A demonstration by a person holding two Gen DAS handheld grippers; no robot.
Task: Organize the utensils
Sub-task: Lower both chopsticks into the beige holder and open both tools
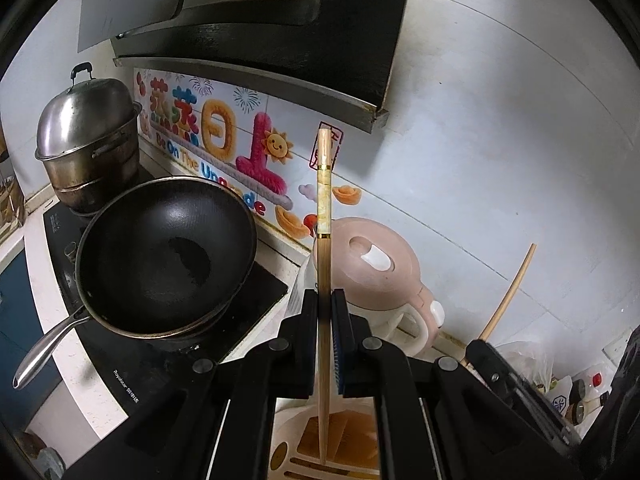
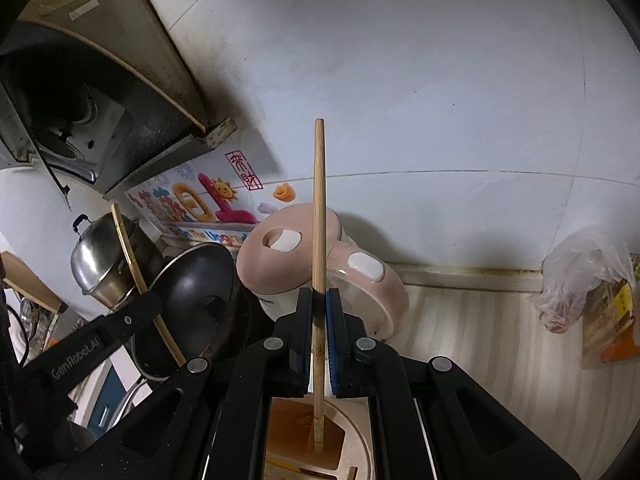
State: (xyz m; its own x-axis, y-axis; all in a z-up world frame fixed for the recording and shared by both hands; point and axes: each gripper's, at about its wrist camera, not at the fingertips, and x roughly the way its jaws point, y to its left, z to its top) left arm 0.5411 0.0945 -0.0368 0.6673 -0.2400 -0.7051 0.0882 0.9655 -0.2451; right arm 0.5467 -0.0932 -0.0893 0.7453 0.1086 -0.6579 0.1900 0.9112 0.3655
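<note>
- 2 grippers in view, each pinching 1 chopstick upright above a beige utensil holder (image 2: 360, 432).
- Range hood (image 1: 256, 20) fills the upper left of the left wrist view, above the stove.
- Black wok (image 1: 166, 254) sits on the black cooktop (image 1: 132, 360), steel handle pointing lower left.
- Steel steamer pot (image 1: 88, 140) with domed lid stands behind the wok, touching or just beside it, cannot tell which.
- Pink rice cooker (image 2: 320, 264) sits on the counter right of the wok, against the tiled wall.
- Clear plastic bag (image 2: 580, 276) lies on the counter at far right in the right wrist view.
- Left gripper (image 1: 324, 340): pads pressed on a patterned chopstick (image 1: 323, 208) with gold bands; its lower tip sits over the holder's amber compartment.
- Right gripper (image 2: 319, 340): pads pressed on a plain bamboo chopstick (image 2: 319, 220); its lower end reaches into the holder's amber slot.
</note>
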